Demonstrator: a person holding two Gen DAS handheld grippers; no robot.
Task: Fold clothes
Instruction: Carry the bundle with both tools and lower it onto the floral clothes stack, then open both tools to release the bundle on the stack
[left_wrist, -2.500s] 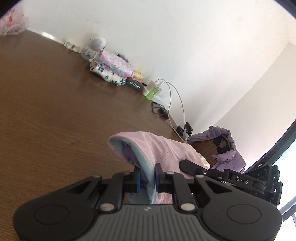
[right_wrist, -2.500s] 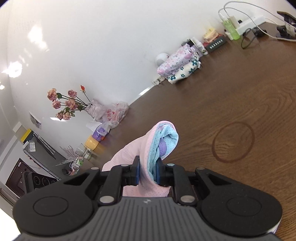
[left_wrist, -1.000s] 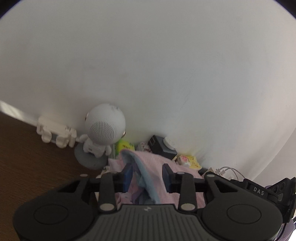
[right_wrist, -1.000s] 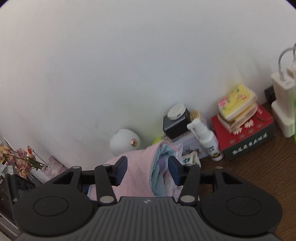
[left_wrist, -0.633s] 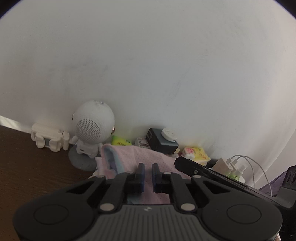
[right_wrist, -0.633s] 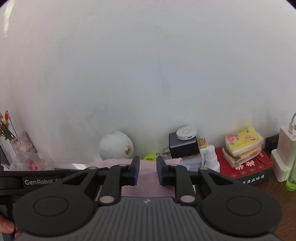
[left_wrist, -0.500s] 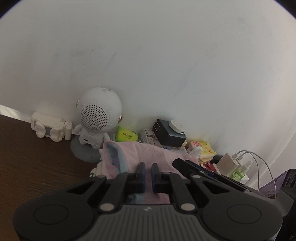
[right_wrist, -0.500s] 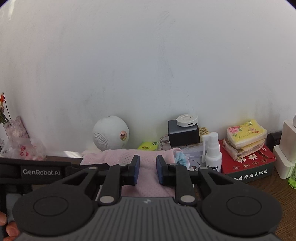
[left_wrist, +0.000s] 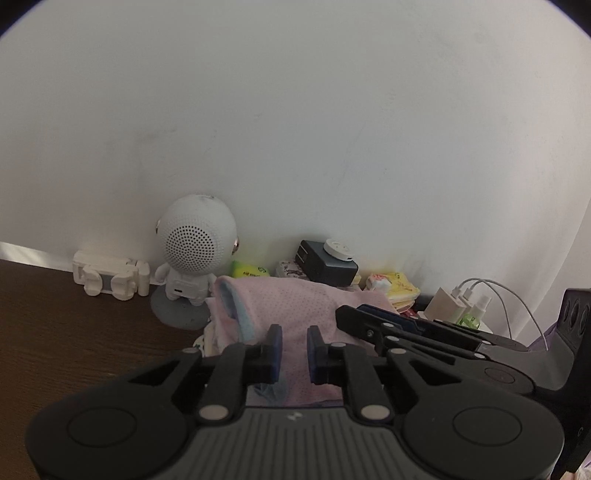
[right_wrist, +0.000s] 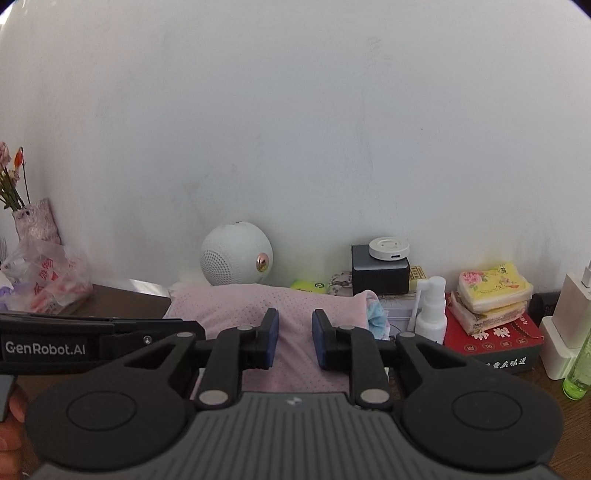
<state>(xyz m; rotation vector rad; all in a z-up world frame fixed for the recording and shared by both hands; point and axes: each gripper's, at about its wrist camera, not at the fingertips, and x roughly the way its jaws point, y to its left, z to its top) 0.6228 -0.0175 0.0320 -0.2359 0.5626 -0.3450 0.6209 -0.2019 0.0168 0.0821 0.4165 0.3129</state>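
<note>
Both grippers let go, pink top parked on the pile

Nearest up, the left gripper (left_wrist: 294, 347) has just been easing its jaws apart and the right gripper (right_wrist: 294, 339) has just been narrowing. Each now stands with a slim gap, the pads clear of any cloth, so nothing's pinched. The folded pink mesh garment (left_wrist: 295, 306) lies flat just past both sets of fingertips with a bit of light blue lining peeking out at its ends. It sits on top of some floral folded clothes (left_wrist: 207, 338) at the wall end of the brown table (left_wrist: 55, 314). Right behind it are a white astronaut speaker (left_wrist: 195, 243), a dark box (right_wrist: 380, 275) with a white puck on it, a white spray bottle (right_wrist: 430, 306), and tissue packs (right_wrist: 493, 286) on a red box (right_wrist: 495, 343). Then there's the white wall (left_wrist: 295, 110).
</note>
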